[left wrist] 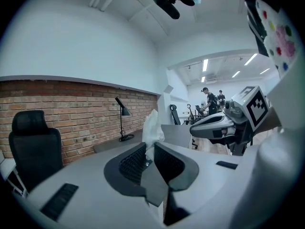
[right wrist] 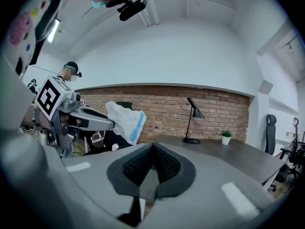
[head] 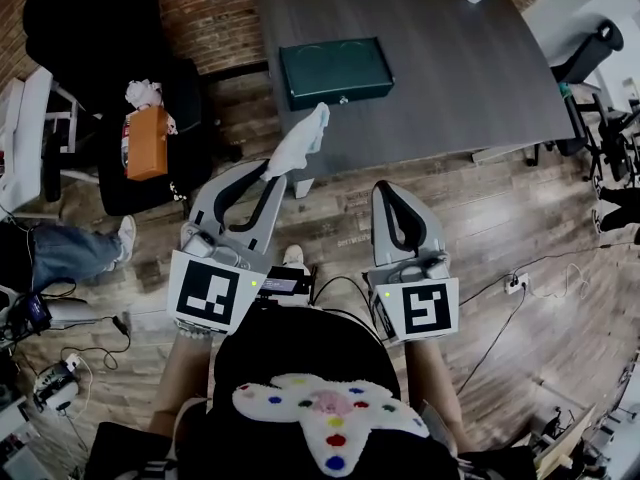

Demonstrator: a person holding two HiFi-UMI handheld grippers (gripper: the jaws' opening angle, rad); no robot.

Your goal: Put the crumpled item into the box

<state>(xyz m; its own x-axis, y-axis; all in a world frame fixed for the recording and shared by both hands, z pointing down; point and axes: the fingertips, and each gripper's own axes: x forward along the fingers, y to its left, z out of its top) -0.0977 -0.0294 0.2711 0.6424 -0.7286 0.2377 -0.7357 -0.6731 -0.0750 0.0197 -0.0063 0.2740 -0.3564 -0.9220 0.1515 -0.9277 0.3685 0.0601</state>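
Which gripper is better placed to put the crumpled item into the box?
Left. The left gripper grips the crumpled item, which is held up near the box; the right gripper is shut and empty.

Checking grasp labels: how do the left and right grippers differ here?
Grip: left gripper is shut on the crumpled white item; right gripper is shut on nothing. Jaws: left gripper's stand slightly apart around it; right gripper's meet. Pose, head view: left gripper slants toward the green box; right gripper points straighter ahead. Both face the dark table.
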